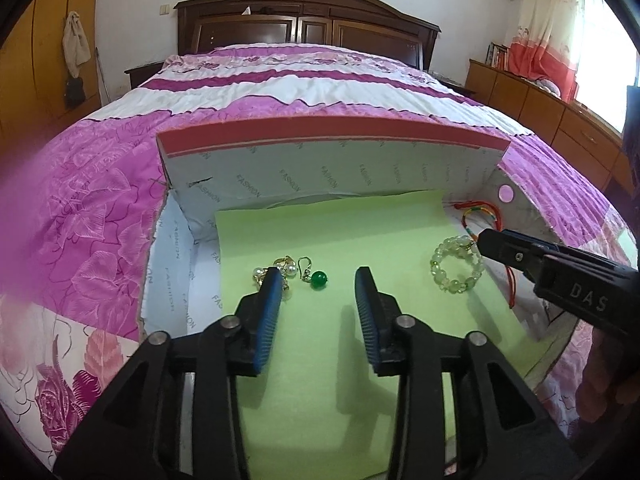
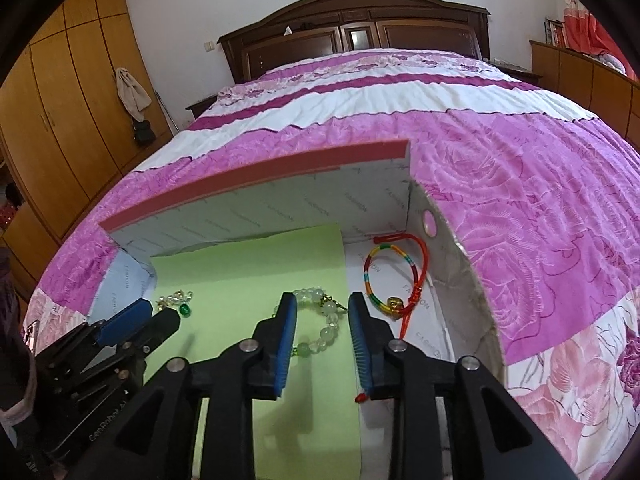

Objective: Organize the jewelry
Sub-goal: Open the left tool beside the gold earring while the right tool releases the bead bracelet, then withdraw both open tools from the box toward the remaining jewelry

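An open cardboard box (image 1: 332, 168) lies on the bed with a green paper sheet (image 1: 352, 240) on its floor. A green-bead earring (image 1: 318, 279) and pearl earrings (image 1: 286, 268) lie on the sheet at the left. My left gripper (image 1: 318, 284) is open just above them, the green bead between its fingers. A pale green bead bracelet (image 1: 456, 266) lies to the right; it also shows in the right wrist view (image 2: 326, 322). My right gripper (image 2: 322, 308) is open around the bracelet's near side. A red and rainbow cord bracelet (image 2: 394, 276) lies on the box floor at the right.
The box's lid (image 2: 256, 188) stands up at the back, with a pink rim. The box's right wall (image 2: 460, 264) has a round hole. A pink floral bedspread (image 2: 520, 184) surrounds the box. A dark headboard (image 1: 304, 20) is beyond.
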`<state>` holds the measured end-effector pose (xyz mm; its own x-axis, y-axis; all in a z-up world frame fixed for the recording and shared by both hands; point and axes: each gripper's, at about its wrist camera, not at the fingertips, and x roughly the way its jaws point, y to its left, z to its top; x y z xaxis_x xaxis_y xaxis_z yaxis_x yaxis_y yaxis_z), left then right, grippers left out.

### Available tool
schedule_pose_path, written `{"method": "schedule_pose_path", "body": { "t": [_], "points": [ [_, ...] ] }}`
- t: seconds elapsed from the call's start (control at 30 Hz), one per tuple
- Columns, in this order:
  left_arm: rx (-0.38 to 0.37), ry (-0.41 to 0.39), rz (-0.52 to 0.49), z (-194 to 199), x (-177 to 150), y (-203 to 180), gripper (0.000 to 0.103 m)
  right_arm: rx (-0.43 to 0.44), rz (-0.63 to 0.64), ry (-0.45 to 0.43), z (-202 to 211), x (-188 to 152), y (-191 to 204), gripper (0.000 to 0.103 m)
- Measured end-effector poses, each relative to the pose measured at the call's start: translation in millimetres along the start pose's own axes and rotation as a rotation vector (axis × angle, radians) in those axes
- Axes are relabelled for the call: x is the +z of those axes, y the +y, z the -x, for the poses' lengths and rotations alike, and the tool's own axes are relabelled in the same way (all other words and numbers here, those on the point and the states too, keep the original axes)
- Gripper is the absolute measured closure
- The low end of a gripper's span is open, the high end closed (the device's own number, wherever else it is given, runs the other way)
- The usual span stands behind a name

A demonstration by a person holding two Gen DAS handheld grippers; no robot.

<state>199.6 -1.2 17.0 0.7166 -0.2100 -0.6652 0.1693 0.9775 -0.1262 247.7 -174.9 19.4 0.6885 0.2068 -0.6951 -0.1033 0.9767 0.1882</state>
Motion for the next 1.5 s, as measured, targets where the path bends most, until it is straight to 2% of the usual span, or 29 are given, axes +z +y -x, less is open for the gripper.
{"method": "schedule_pose_path", "body": {
  "t": [0.23, 0.63, 0.87, 1.5],
  "points": [
    [-0.041, -0.018, 0.047, 19.0, 4.6, 5.5, 0.067, 0.03, -0.027, -0.062, 36.0, -3.1, -1.1, 0.06],
    [-0.062, -0.044, 0.017, 56.9, 13.5, -5.8, 0.065, 0.079, -0.033, -0.142, 99.3, -8.1, 0.6, 0.055],
    [-0.061, -0.044, -0.008, 79.7, 8.6, -10.8, 0.065, 0.106, -0.043, -0.128, 125.1, -20.1, -0.2, 0.054],
    [-0.108, -0.007, -0.025, 131.7, -13.3, -16.9, 0.064, 0.096, -0.038, -0.116, 181.0, -61.1, -5.4, 0.054]
  ]
}}
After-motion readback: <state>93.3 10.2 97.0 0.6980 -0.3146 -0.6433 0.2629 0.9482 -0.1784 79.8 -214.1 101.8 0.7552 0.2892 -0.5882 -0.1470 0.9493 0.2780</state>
